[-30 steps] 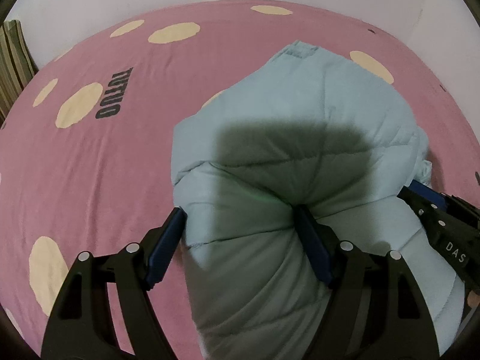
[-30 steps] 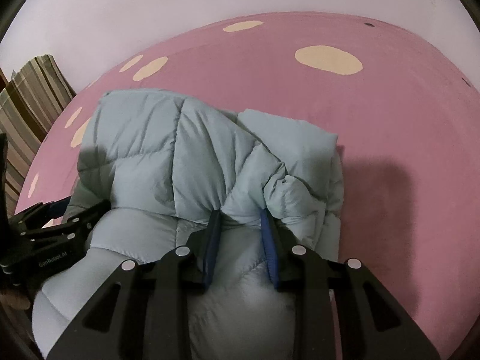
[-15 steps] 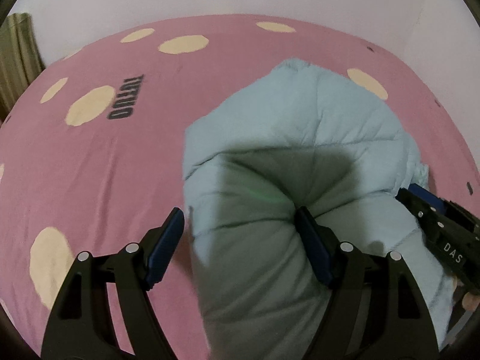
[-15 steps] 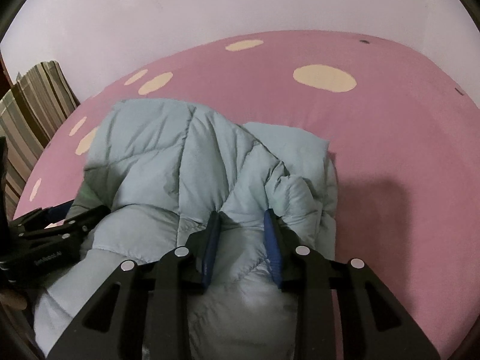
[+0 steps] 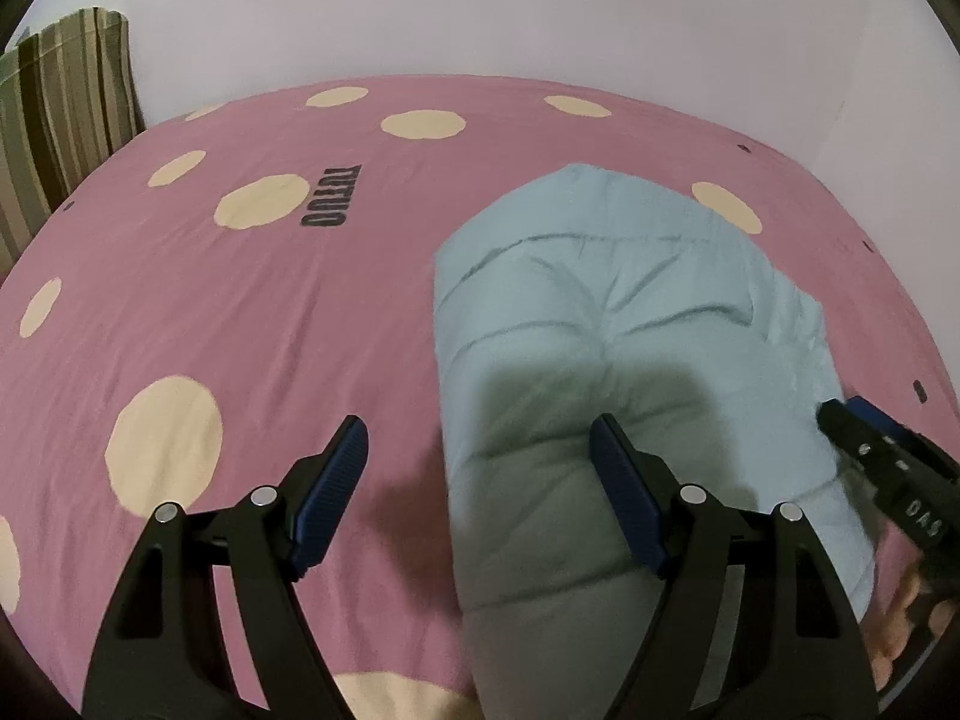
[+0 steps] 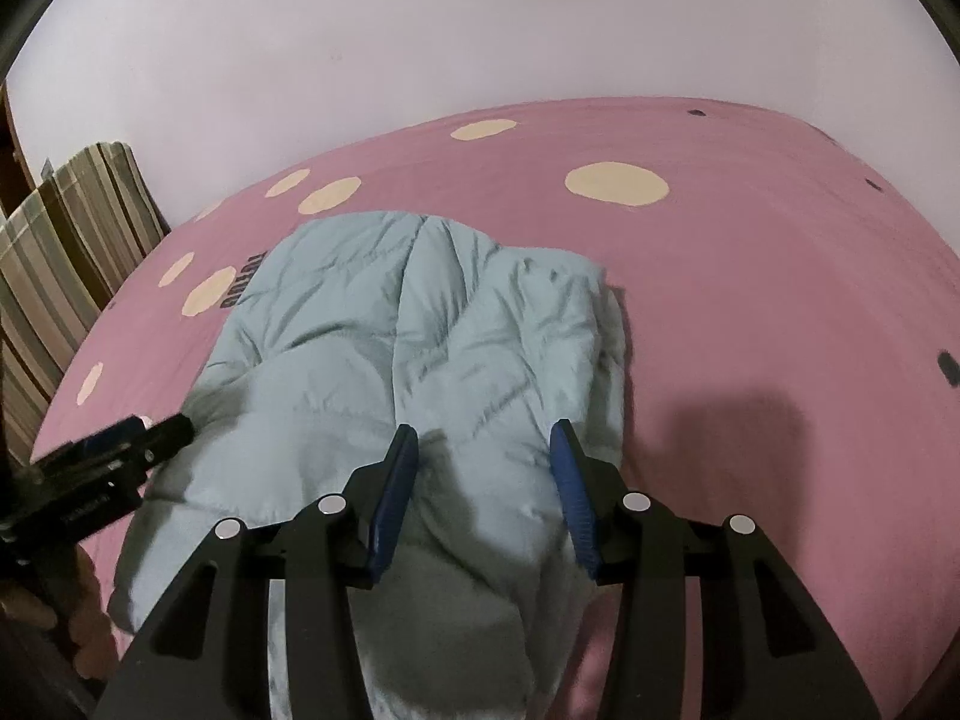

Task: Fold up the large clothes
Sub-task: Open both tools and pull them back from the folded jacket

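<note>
A light blue puffer jacket lies folded in a thick bundle on the pink bed; it also shows in the right wrist view. My left gripper is open and empty, its jaws wide apart over the jacket's left edge, above the fabric. My right gripper is open and empty, hovering over the near right part of the jacket. The right gripper's tip shows at the right edge of the left wrist view; the left gripper's tip shows at the left of the right wrist view.
The pink bedsheet has cream dots and dark lettering. A striped pillow stands at the far left against the white wall. The wall runs behind the bed.
My right gripper has opened and let go of the jacket fold. Both grippers have drawn back and up. The jacket has settled flat on the bed.
</note>
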